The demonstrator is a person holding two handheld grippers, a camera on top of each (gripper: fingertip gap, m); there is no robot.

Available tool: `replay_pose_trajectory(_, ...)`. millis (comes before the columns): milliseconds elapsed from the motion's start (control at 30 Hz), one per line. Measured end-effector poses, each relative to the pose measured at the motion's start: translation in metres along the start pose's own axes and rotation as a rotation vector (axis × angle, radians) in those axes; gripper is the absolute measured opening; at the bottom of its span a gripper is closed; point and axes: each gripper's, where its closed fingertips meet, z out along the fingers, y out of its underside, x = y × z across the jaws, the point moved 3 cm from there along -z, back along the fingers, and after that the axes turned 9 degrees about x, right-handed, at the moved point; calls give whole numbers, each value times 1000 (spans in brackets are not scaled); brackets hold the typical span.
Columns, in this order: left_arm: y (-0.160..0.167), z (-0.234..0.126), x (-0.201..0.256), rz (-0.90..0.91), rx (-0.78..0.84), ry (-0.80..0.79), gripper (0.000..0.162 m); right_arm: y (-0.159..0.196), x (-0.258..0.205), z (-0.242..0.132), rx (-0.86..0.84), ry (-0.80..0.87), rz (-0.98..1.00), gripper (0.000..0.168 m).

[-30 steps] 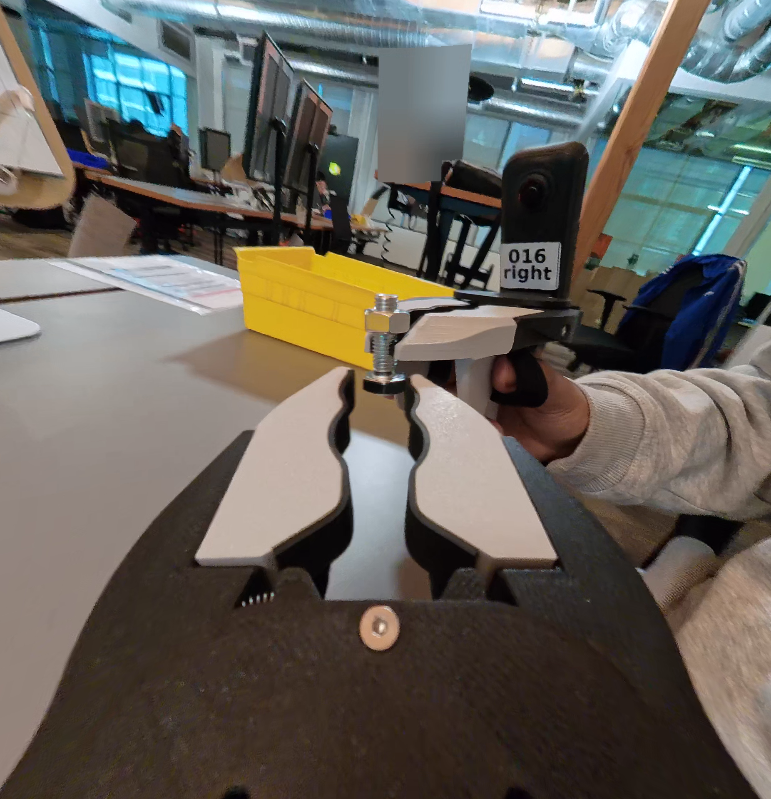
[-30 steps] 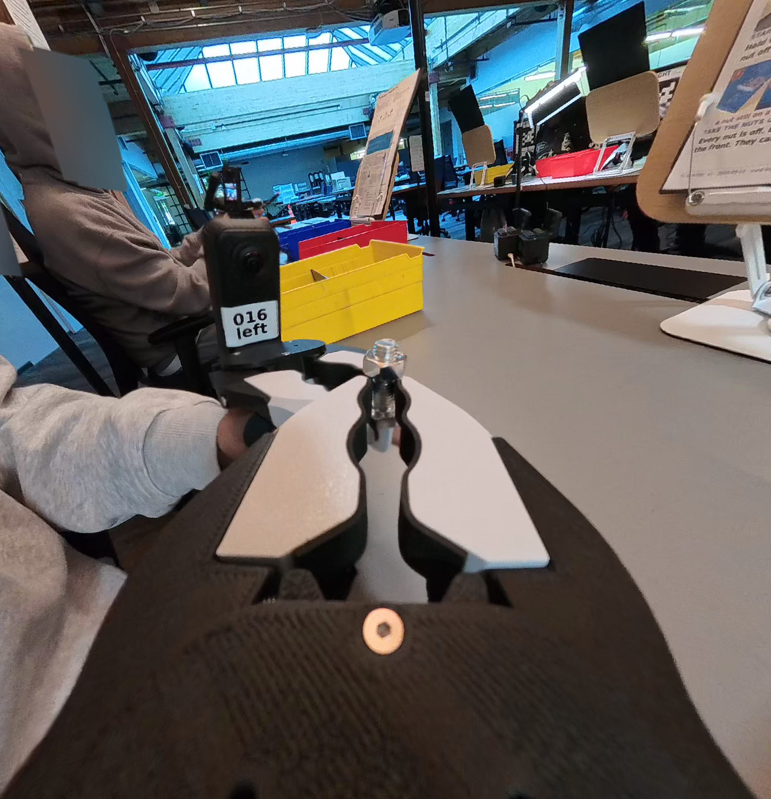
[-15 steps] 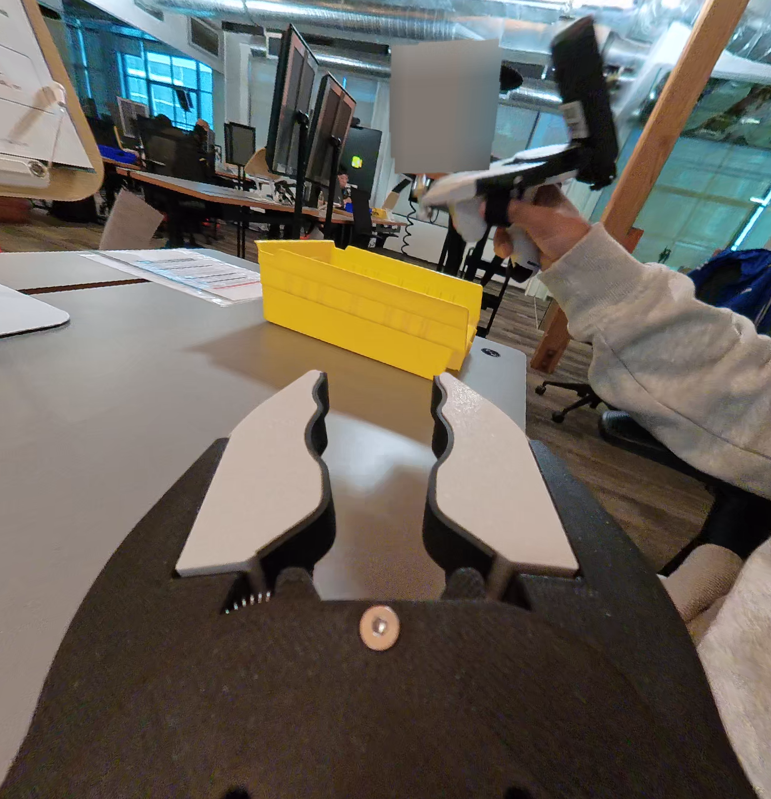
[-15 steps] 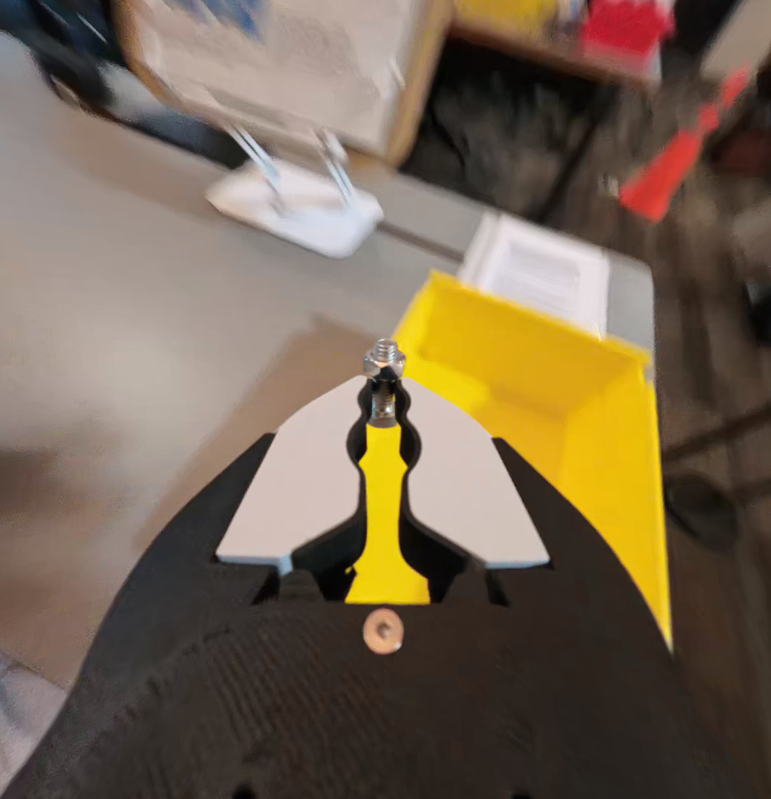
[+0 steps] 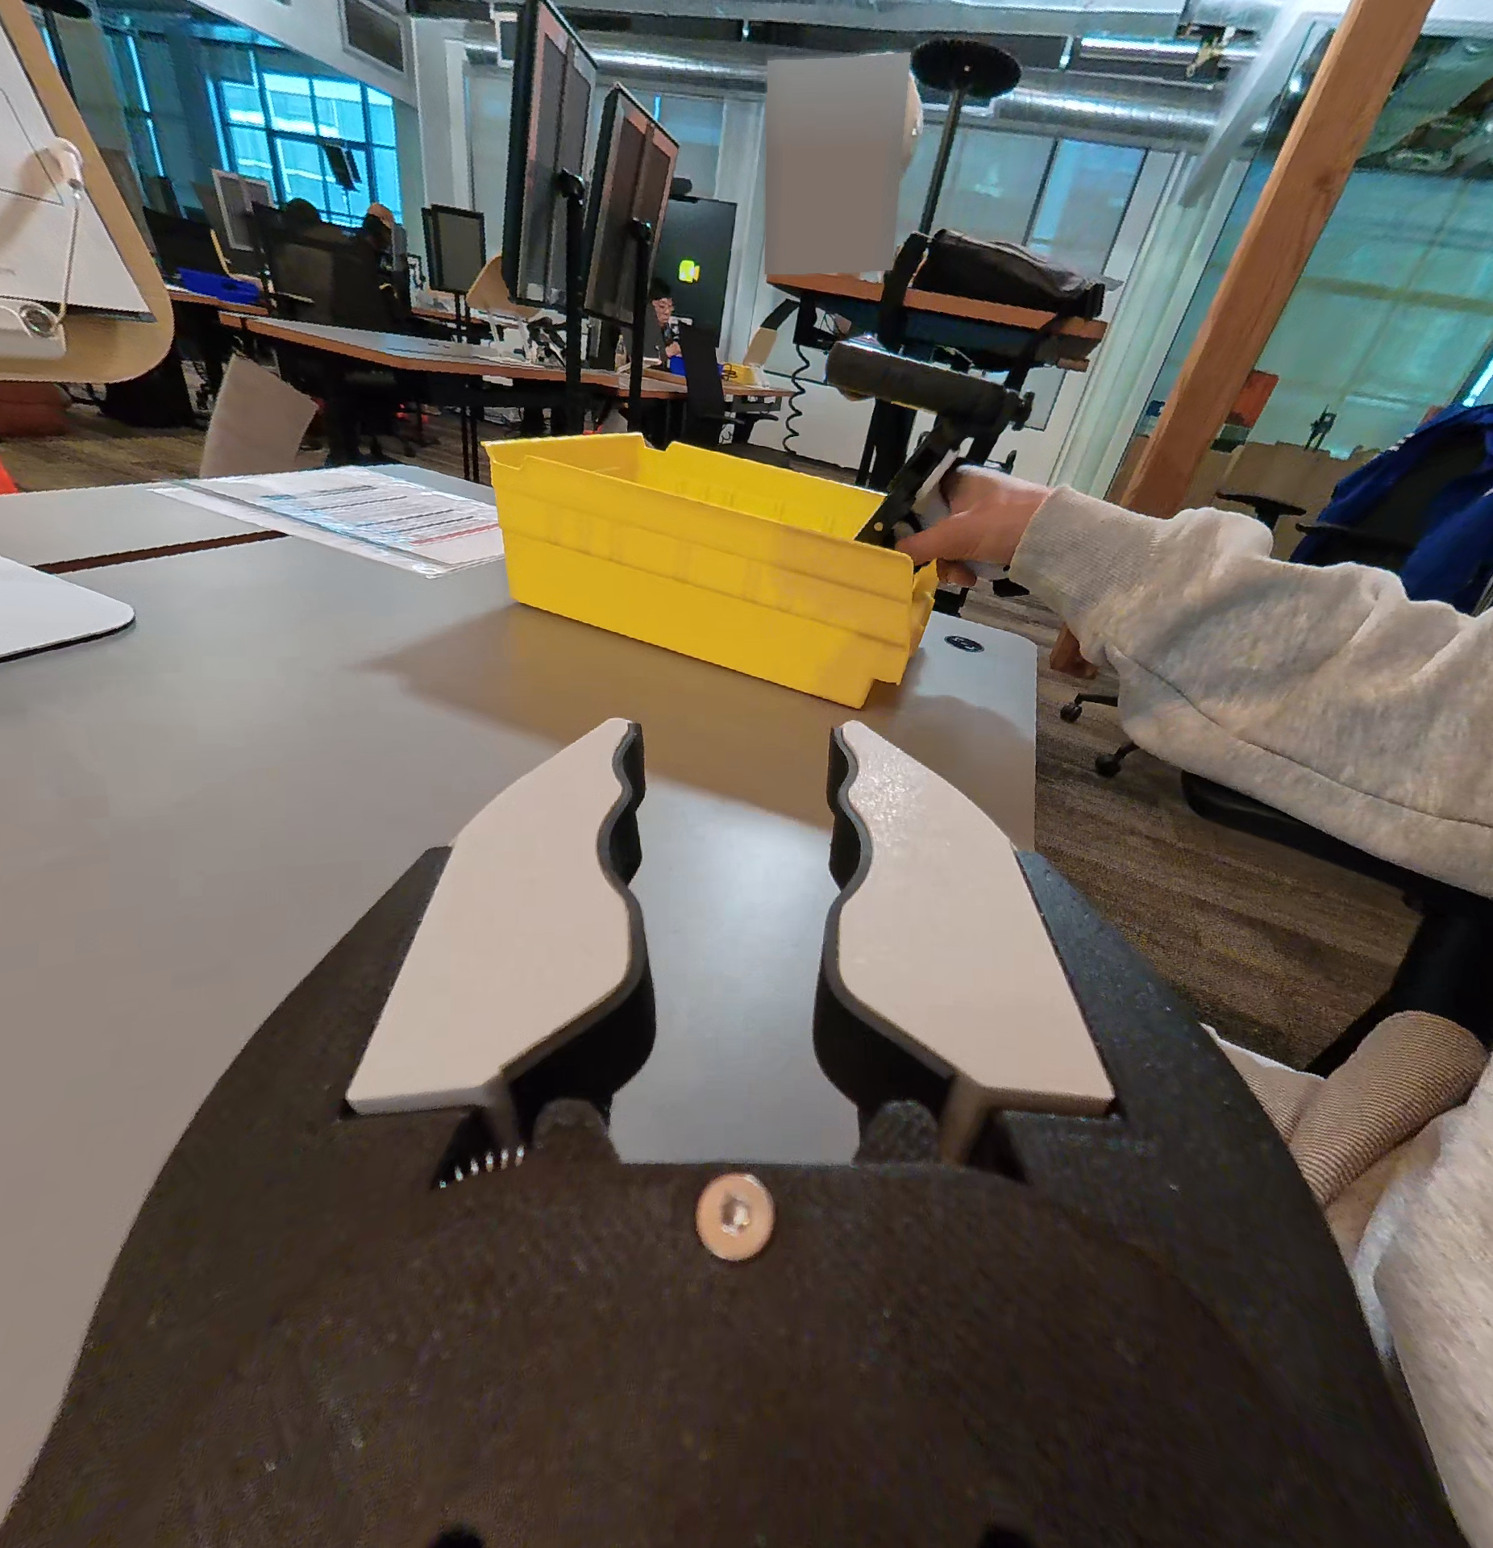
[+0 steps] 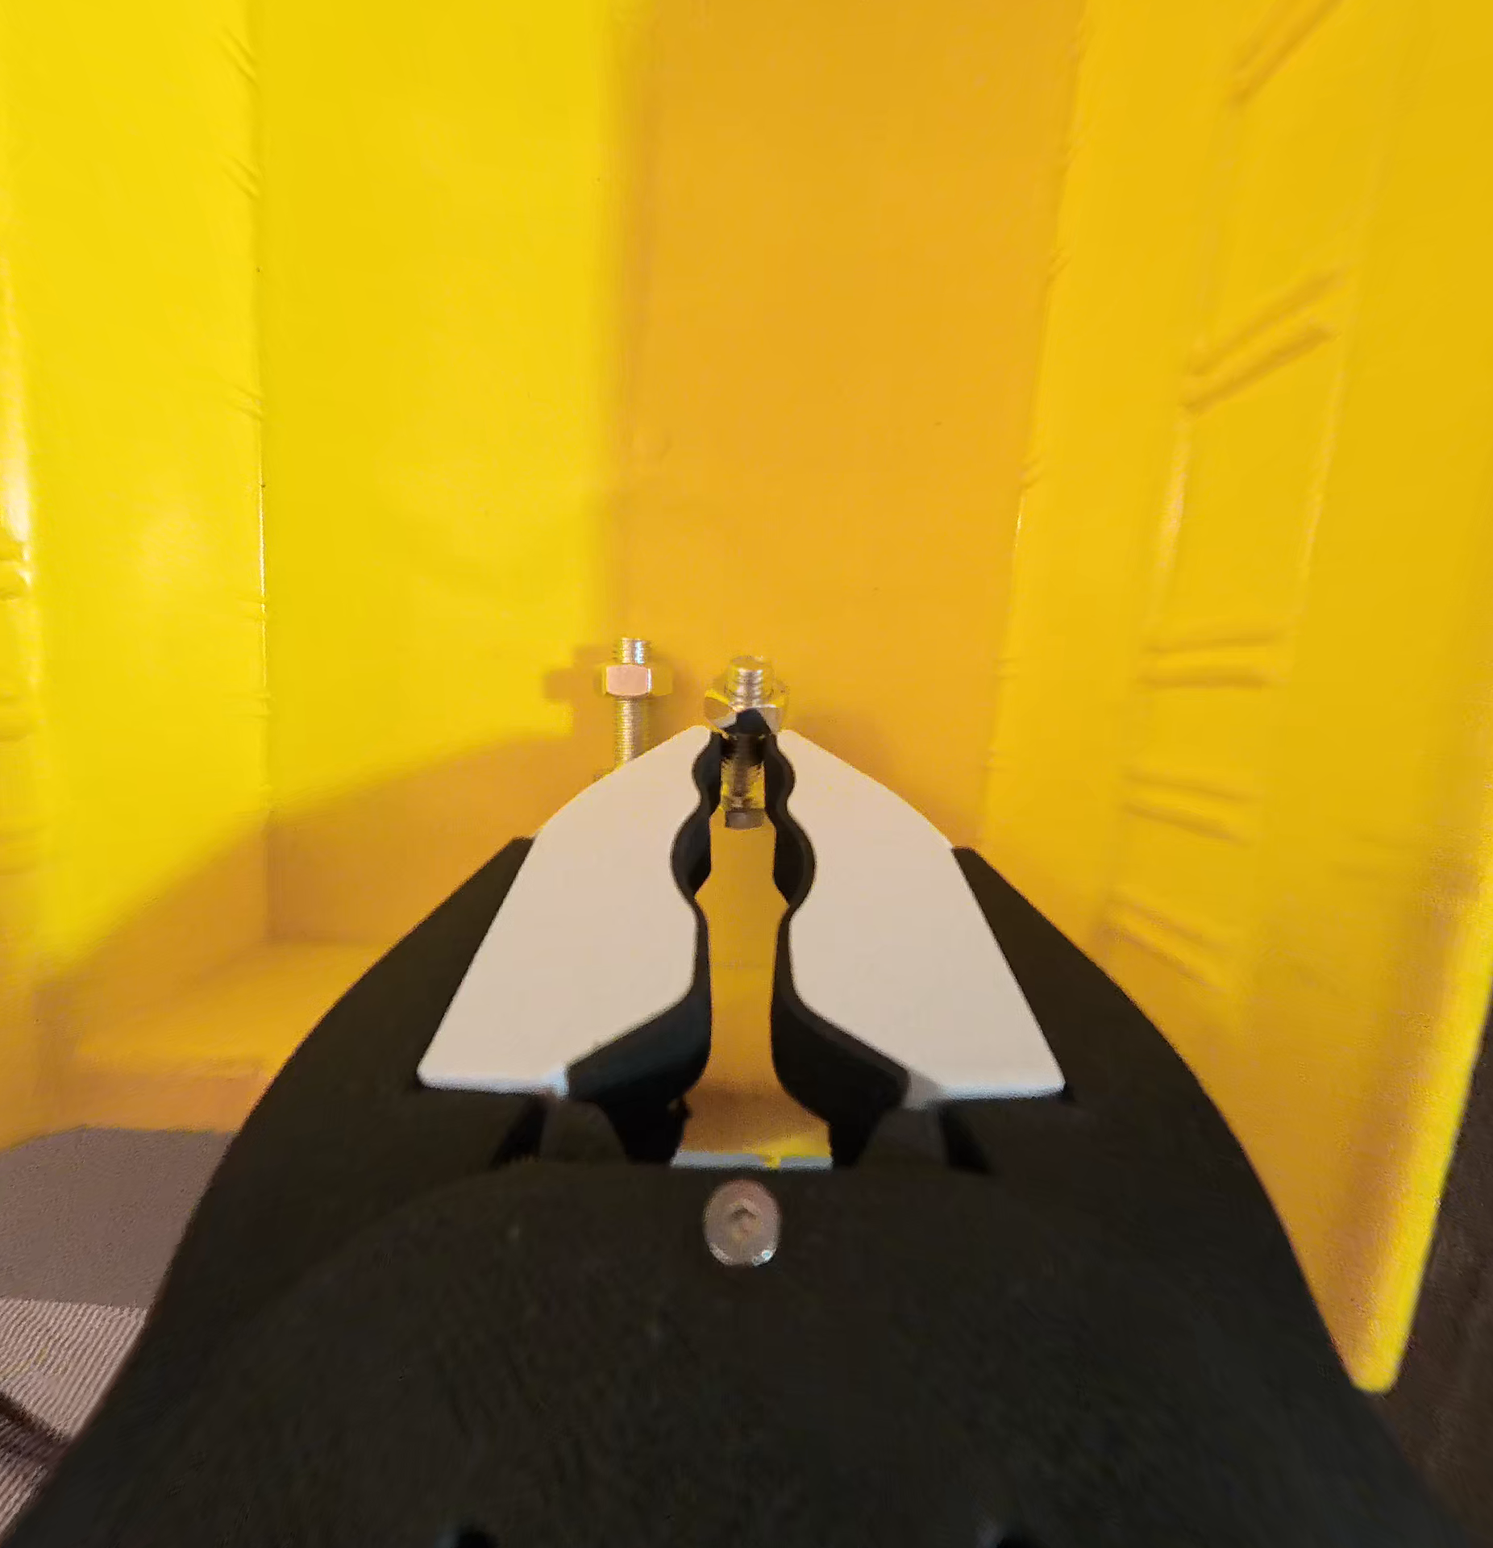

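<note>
Right gripper (image 6: pixel 739 737) is reaching down inside the yellow bin (image 6: pixel 810 335), clamping a bolt with a nut (image 6: pixel 741 741) beside a second bolt (image 6: pixel 630 704) lying there, not yet released, left gripper (image 5: pixel 735 754) is hovering wide, empty, over the table (image 5: pixel 224 754)

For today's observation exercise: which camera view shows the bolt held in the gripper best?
The right wrist view: the bolt sits clamped at the right gripper tips inside the yellow bin. The left wrist view hides it behind the bin wall.
</note>
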Motion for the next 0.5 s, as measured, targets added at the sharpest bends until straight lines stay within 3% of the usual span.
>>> replay_pose_trajectory(500, 2, 0, -1, 0, -10, -4, 41, 4, 1, 6, -17, 18, -29, 11)
